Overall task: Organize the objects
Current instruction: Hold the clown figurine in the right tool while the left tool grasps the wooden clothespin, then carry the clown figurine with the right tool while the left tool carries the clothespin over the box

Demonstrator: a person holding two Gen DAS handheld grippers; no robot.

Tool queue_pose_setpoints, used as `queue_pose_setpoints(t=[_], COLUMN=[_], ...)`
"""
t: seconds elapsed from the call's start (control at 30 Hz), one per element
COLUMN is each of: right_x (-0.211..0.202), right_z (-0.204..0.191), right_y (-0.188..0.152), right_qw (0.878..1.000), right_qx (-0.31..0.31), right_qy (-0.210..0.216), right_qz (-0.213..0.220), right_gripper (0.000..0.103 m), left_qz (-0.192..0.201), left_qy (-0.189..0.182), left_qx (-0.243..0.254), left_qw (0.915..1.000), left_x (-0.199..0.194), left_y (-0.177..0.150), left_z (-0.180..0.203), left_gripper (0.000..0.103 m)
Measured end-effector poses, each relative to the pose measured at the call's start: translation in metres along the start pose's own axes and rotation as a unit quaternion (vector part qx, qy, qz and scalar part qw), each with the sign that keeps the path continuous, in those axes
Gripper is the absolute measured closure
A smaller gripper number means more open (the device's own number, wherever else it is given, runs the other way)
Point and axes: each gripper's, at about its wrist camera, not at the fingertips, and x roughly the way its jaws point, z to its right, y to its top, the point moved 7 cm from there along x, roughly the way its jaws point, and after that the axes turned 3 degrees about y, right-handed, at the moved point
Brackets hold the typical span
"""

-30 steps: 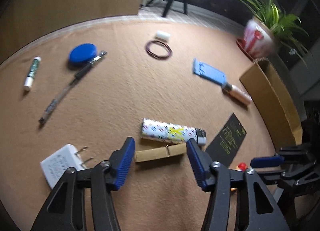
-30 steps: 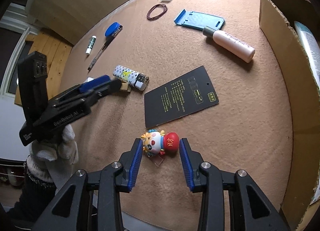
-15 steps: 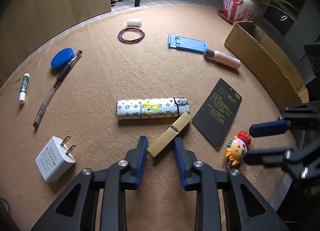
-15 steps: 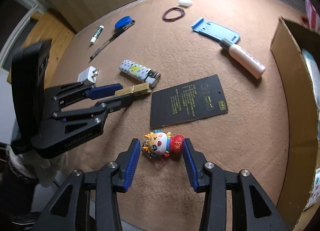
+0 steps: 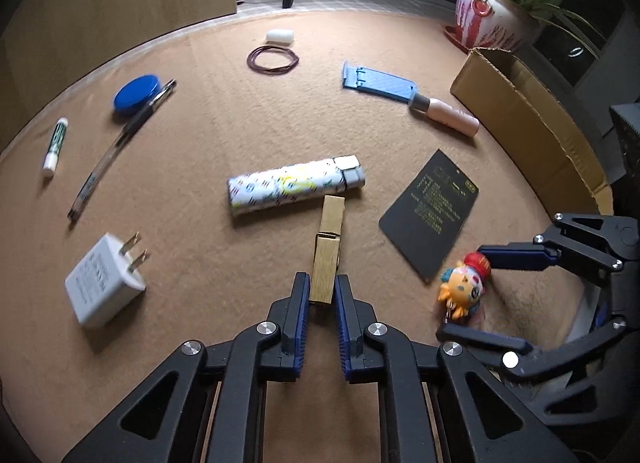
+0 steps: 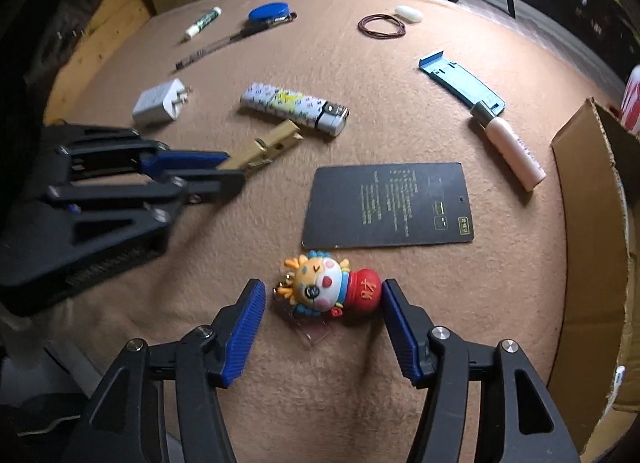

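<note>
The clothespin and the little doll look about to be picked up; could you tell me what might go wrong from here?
1. The left tongs have just closed on only the near end of the clothespin, so it may pivot or slip when lifted.
2. Its far tip sits against the lighter, which could get nudged.
3. The right tongs have been opening and straddle the doll lengthwise; its clear tag lies loose and might snag.

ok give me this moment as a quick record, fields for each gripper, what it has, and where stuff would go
left gripper: shut on wooden clothespin, jaws just closed
clothespin tip: beside patterned lighter
right gripper: open, jaws just widening
between right fingers: cartoon keychain figure, lying on the mat, not gripped
nearby: black card
likely container: cardboard box, at the mat's edge
</note>
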Motion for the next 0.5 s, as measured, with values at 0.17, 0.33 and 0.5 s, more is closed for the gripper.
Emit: queue_pose_setpoints(t=[0.17, 0.33, 0.5], right_x=[0.000, -0.003, -0.008], right_z=[0.001, 0.006, 0.012], right_y=[-0.002, -0.002, -0.005], right_qw=[1.000, 1.000, 1.000], right_qx=[-0.006, 0.005, 0.024], right_qy=[-0.016, -0.007, 0.009], right_qz=[0.006, 0.009, 0.018], right_gripper=[0.055, 0.060, 0.060], left_qz=[0.010, 0.017, 0.015], left_qy=[0.006, 0.017, 0.025], left_qx=[-0.021, -0.012, -0.032], left_qw=[0.9997, 0.9997, 0.9991], left_x=[-0.003, 0.001, 0.002], left_y=[-0.006, -0.003, -0.003], left_z=[-0.008, -0.003, -0.010], left_gripper=[0.084, 0.072, 0.091])
